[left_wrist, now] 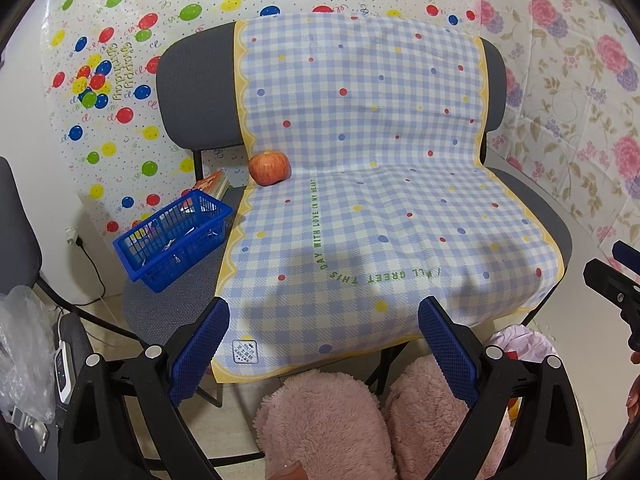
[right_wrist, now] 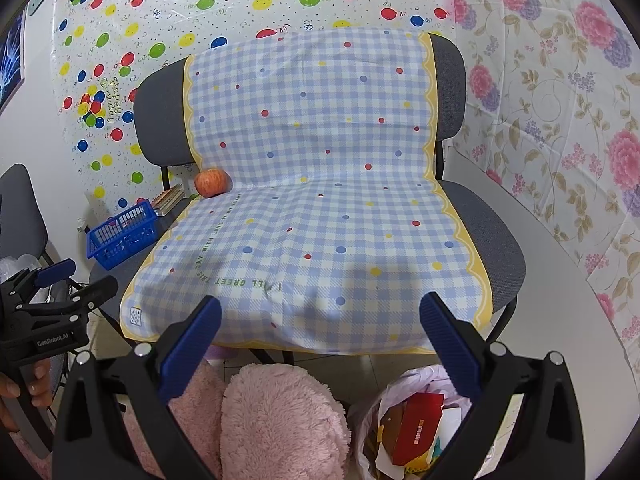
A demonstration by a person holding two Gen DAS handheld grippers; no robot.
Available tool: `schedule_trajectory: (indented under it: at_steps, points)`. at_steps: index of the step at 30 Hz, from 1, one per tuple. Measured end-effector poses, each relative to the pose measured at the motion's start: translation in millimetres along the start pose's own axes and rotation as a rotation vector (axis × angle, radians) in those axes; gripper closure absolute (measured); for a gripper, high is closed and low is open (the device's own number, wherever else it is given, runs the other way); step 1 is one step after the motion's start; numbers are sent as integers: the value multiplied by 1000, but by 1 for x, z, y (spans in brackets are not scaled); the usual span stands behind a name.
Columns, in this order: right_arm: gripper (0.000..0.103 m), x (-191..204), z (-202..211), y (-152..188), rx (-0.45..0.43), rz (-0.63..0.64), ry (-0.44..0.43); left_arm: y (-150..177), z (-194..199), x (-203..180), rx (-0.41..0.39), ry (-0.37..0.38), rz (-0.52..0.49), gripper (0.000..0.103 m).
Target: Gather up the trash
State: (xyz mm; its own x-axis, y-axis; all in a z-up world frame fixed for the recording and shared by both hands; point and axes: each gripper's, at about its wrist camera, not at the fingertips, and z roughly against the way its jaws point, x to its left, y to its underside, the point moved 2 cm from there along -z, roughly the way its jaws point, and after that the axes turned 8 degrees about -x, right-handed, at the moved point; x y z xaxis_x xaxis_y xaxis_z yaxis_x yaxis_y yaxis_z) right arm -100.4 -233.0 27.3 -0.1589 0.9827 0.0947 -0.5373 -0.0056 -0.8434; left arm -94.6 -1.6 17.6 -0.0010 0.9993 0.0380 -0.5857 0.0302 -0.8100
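"GenRobot.AI" on left gripper [right_wrist: 74, 280]; "WITH LOVE" on cloth [left_wrist: 360, 160]

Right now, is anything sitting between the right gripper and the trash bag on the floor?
Nothing visible blocks it. The right gripper is open and empty above the checked cloth's front edge, and the trash bag lies open on the floor just below its right finger, beside the pink fluffy slippers.
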Motion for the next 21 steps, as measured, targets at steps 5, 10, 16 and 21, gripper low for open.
schedule_trajectory:
  at_steps: [5,10,16,21]
  points:
    - [6,-1,0,0,-1,1,-2,1,0,1,1,1,0,9]
    - [6,-1,0,2,-1,-1,0,0,1,0,0,-2,1,9]
    - [6,-3,-1,4,0,-3,2,1,0,0,0,-2,-1,9]
    - [6,-7,-3,5,4,-7,0,2,1,-1,3,-6,0,9]
